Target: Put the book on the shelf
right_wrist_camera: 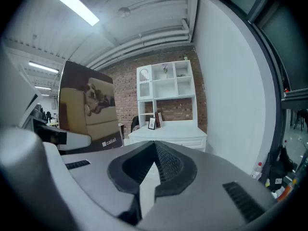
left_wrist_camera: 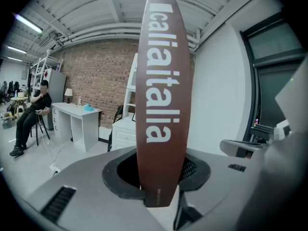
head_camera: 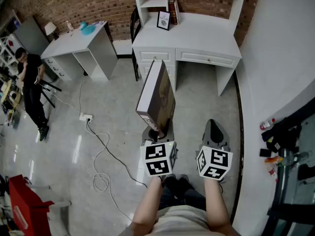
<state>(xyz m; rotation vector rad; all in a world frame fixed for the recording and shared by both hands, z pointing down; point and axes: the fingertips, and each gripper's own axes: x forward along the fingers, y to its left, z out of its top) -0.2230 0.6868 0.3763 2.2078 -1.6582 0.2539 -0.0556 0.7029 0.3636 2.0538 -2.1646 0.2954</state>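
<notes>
Left hand-held gripper [head_camera: 158, 130], angled slightly down, clamping book [head_camera: 156, 95]

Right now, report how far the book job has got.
Done: the book is picked up, clamped upright in the left gripper. In hand: it is held up, with floor between it and the white shelf unit. Left: reach that unit and set the book in. The right gripper is shut and empty.

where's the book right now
In the head view the book stands upright at centre, clamped in the left claw, above the floor short of the white desk, with the right claw beside it.
</notes>
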